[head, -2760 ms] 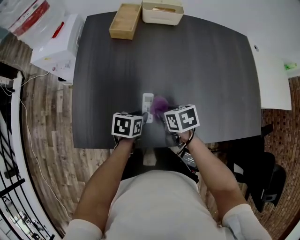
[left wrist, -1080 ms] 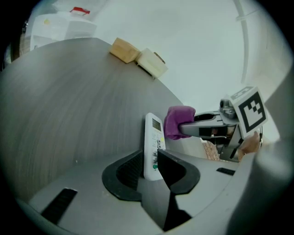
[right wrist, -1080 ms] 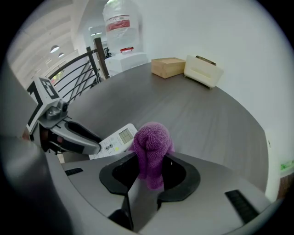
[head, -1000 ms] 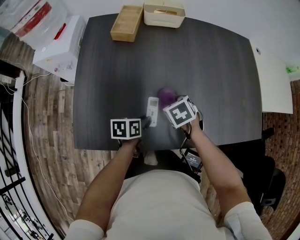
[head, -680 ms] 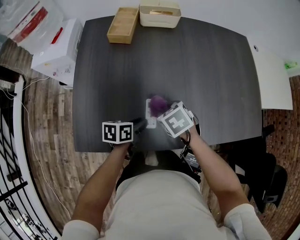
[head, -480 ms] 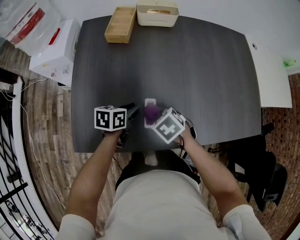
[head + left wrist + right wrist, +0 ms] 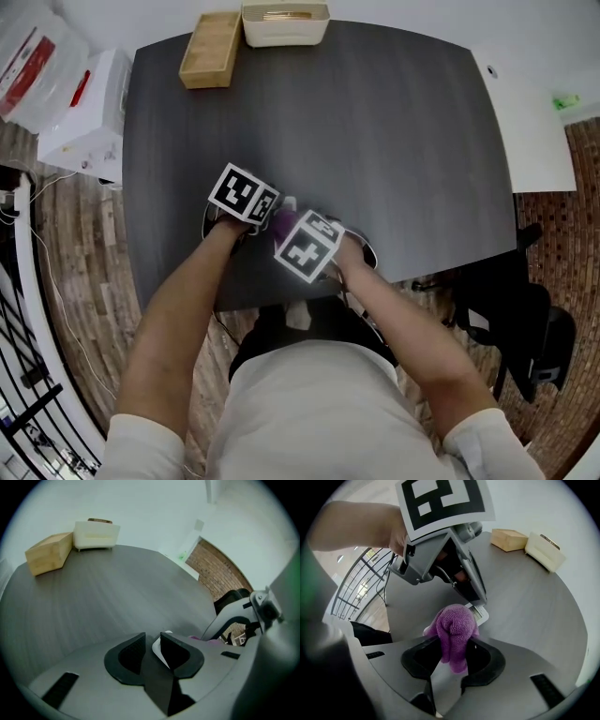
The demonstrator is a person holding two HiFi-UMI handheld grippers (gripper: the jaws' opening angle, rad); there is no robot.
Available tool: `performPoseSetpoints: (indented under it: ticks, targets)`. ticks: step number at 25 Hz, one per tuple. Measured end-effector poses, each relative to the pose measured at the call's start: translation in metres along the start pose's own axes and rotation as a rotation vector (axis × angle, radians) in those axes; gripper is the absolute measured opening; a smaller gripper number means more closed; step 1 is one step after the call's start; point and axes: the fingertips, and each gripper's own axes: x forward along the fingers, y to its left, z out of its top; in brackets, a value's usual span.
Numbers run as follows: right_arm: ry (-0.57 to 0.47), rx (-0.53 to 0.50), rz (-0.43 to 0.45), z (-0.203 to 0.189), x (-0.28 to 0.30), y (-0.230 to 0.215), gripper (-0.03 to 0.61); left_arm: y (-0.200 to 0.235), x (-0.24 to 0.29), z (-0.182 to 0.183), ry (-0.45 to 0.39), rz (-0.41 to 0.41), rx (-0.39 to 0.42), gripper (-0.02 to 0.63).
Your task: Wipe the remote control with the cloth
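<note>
left tool (image 7: pixel 151 639) pinches the remote (image 7: pixel 481 615) near one end, right tool (image 7: pixel 454 643) clamps the cloth (image 7: pixel 453 627); a hard rub could lever the remote out of that thin grip.

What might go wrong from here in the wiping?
1. The left gripper pinches only one end of the white remote control; wiping pressure may twist it loose.
2. The purple cloth is a small bunch in the right gripper, so a hard jaw might scrape the remote.
3. Both grippers crowd together above the dark table and may collide.
</note>
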Motion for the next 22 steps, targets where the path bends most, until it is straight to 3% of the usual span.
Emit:
performPoseSetpoints:
  ticks: [6, 10, 18, 22]
  targets:
    - [0.011, 0.003, -0.026, 0.002, 0.002, -0.002, 0.127, -0.003, 0.003, 0.001, 0.032, -0.005, 0.005, 0.100]
    - [0.019, -0.084, -0.050, 0.002, 0.001, 0.006, 0.126, -0.003, 0.003, 0.000, 0.032, 0.029, 0.006, 0.090]
    - [0.013, -0.123, 0.072, -0.003, -0.003, 0.047, 0.126, -0.002, 0.002, -0.001, 0.013, 0.022, -0.034, 0.089]
    - [0.003, -0.110, 0.086, -0.006, -0.002, 0.055, 0.126, -0.001, 0.003, 0.000, 0.008, 0.018, -0.038, 0.089]
